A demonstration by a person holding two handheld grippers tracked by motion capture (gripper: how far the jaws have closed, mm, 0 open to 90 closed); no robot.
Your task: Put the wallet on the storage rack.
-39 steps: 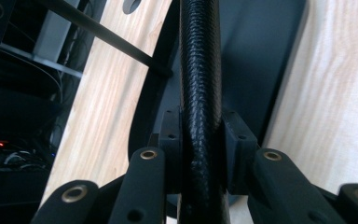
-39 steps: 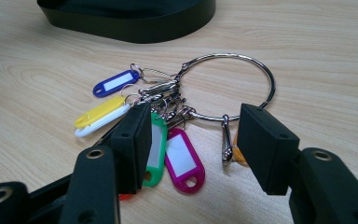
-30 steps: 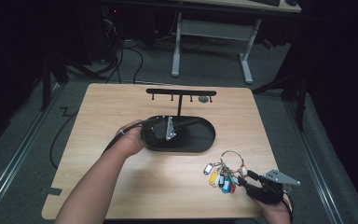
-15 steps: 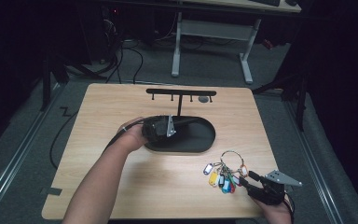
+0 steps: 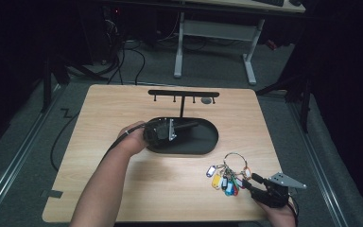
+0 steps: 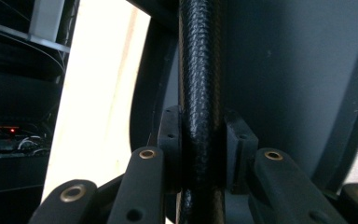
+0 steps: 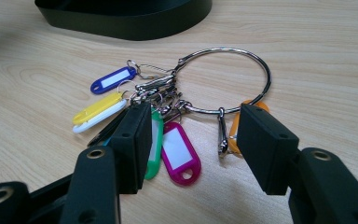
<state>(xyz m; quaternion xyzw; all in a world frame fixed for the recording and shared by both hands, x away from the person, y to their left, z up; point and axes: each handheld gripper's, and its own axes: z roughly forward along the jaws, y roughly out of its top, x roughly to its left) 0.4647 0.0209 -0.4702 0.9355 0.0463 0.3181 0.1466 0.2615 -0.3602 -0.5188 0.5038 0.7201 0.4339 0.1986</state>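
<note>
The left gripper reaches over the near-left end of the black oval base of the key stand, at the middle of the wooden table. Its jaws are clamped on the stand's black textured post, with one pad pressed to each side of the post.

The right gripper sits at the table's near-right corner with its jaws released and standing apart. The key ring lies flat on the tabletop just ahead of the pads, near the front edge of the oval base. The purple tag and the green tag lie between the two pads. The orange tag is beside the right pad, and the blue tag and yellow tag fan out to the left.

The white label windows on the tags carry no writing that can be read.
</note>
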